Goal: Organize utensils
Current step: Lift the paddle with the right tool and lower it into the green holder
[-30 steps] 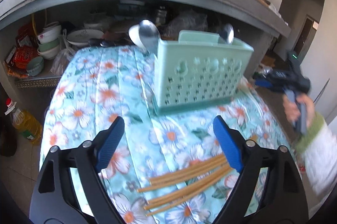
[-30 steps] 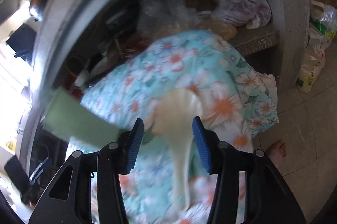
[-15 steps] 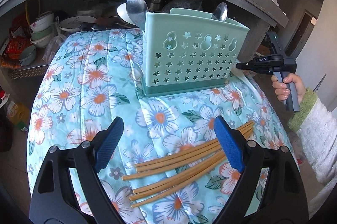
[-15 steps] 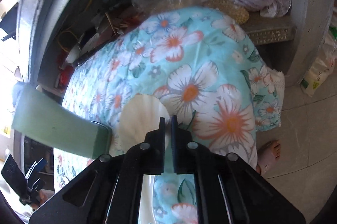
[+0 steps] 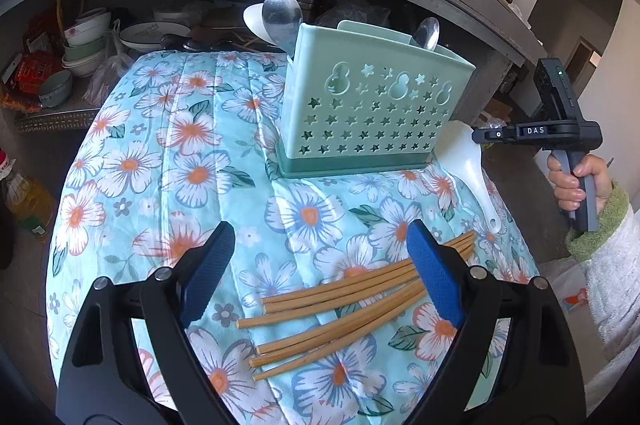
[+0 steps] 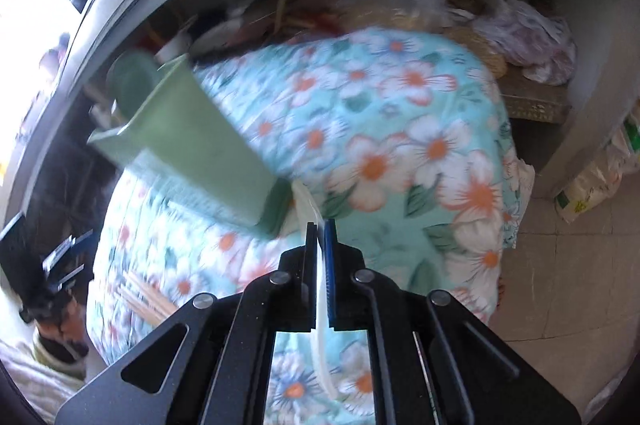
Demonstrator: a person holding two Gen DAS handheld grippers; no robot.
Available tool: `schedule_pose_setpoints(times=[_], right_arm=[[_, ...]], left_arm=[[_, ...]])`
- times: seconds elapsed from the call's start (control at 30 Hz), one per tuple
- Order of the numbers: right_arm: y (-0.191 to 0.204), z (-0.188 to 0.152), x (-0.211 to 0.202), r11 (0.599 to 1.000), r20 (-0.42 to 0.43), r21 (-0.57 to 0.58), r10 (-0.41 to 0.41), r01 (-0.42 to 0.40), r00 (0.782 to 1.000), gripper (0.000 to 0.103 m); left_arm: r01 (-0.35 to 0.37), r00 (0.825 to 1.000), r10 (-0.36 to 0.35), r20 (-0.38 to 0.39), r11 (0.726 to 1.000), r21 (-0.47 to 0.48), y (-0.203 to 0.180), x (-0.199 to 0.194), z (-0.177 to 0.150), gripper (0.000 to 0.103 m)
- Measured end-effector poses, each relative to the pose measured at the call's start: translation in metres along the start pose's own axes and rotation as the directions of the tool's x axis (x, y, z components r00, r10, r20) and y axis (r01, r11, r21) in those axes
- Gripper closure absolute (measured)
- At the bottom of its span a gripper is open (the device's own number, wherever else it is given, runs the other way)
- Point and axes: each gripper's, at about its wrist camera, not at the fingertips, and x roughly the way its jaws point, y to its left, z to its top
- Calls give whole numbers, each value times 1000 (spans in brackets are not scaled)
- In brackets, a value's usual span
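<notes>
— Where's your left gripper?

— I hold it tilted down, short of the green utensil holder, jaws spread wide with nothing between the blue pads.

— And your right gripper?

— Off the holder's right end, pointing steeply down, jaws pinched on the white spoon, edge-on between the pads.

— Your hand?

— My right hand wraps the grey handle, a green cuff at the wrist.
</notes>
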Motion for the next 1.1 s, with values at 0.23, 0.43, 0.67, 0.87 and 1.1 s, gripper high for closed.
schedule_pose_setpoints(times=[0.23,0.43,0.67,0.87,1.1], right_arm=[[27,3,16,994,-51,-91,-61,56,997,96],[40,11,25,985,-97,-149,-104,88,990,95],[45,17,51,963,-203,-211,-209,166,957,91],[42,16,41,955,-139,-193,-253,224,957,99],[44,27,-63,953,232,-24,-289,302,929,99]], left_arm=[[-4,1000,4,0,1000,-7,2,-2,-1,20],[-4,1000,4,1,1000,-12,3,-3,-1,20],[-4,1000,4,1,1000,-13,4,-4,-2,20],[-5,1000,5,4,1000,-20,7,-5,-2,20],[-3,1000,2,-4,1000,-31,12,0,-1,20]])
